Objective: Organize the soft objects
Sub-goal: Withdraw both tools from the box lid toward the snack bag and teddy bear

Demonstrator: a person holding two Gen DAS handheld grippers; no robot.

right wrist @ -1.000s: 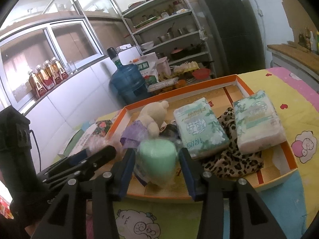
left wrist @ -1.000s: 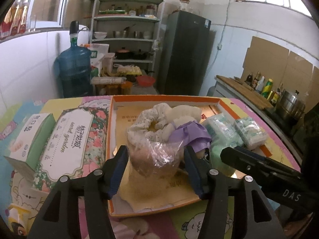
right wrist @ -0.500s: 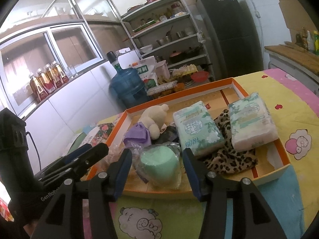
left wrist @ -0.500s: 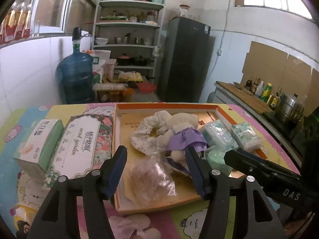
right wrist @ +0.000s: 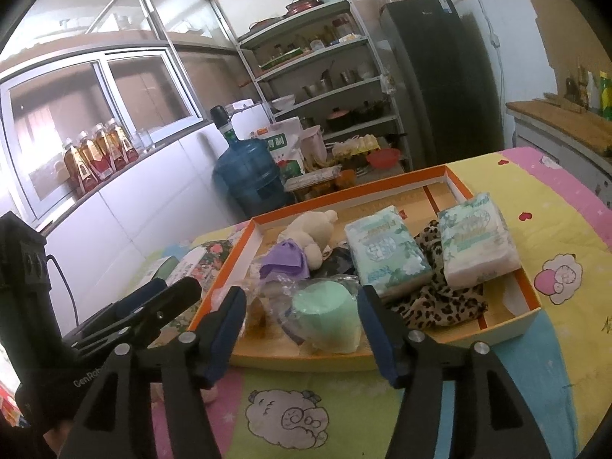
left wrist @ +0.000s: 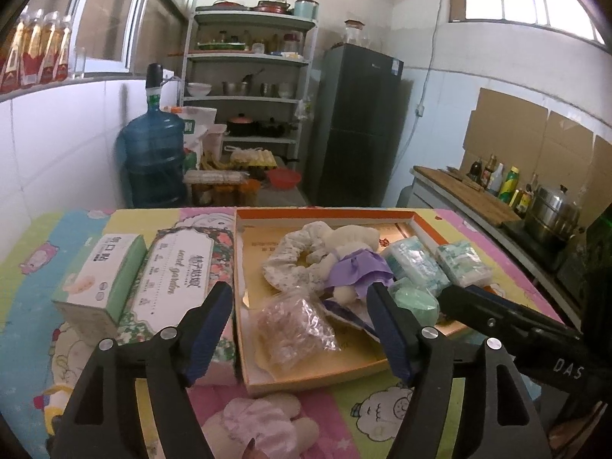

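Crinkly clear bag [left wrist: 292, 327] lies in shallow cardboard tray [left wrist: 313, 376].

Orange-rimmed tray [right wrist: 529, 298]; leopard-print cloth [right wrist: 440, 306] (spotted brown); mint-green roll [right wrist: 329, 313].

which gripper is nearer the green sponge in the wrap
Right. The right gripper is open with the green sponge lying between its fingers, not pinched. The left gripper is open over the clear bag, with the sponge off to its right.

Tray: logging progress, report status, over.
Left gripper open, right gripper open, both empty. Clear bag and green pack lie in tray. Nothing blocking.
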